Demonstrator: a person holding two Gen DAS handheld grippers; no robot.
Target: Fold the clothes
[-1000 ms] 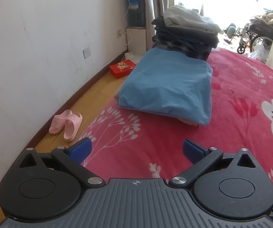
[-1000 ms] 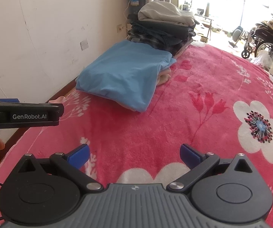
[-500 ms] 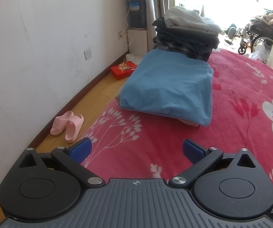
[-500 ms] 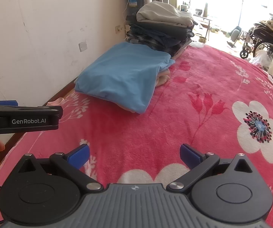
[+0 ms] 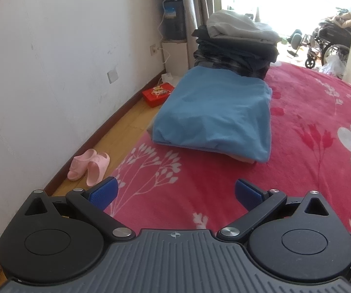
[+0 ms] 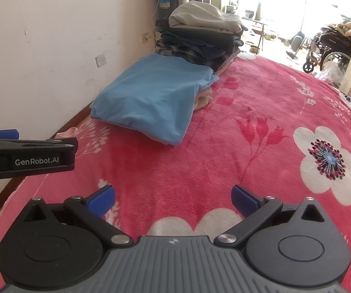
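Fingers wide on left gripper (image 5: 175, 193) & right gripper (image 6: 173, 197), empty; blue garment (image 5: 214, 114) hides beige layer.

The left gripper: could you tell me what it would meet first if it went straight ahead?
Probably the folded blue garment: the left gripper, open and empty, points over bare red blanket toward it; depth unclear.

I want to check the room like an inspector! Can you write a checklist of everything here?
Surface: red fleece blanket with flowers covers the bed.
Job's things: folded blue garment lying flat; tall stack of dark folded clothes behind it, grey piece on top.
Clutter: pink slippers and red box on the wooden floor.
Grippers: left gripper and right gripper open, empty.
Cables: white cord along the wall.
Surroundings: wheelchair by the bright doorway.
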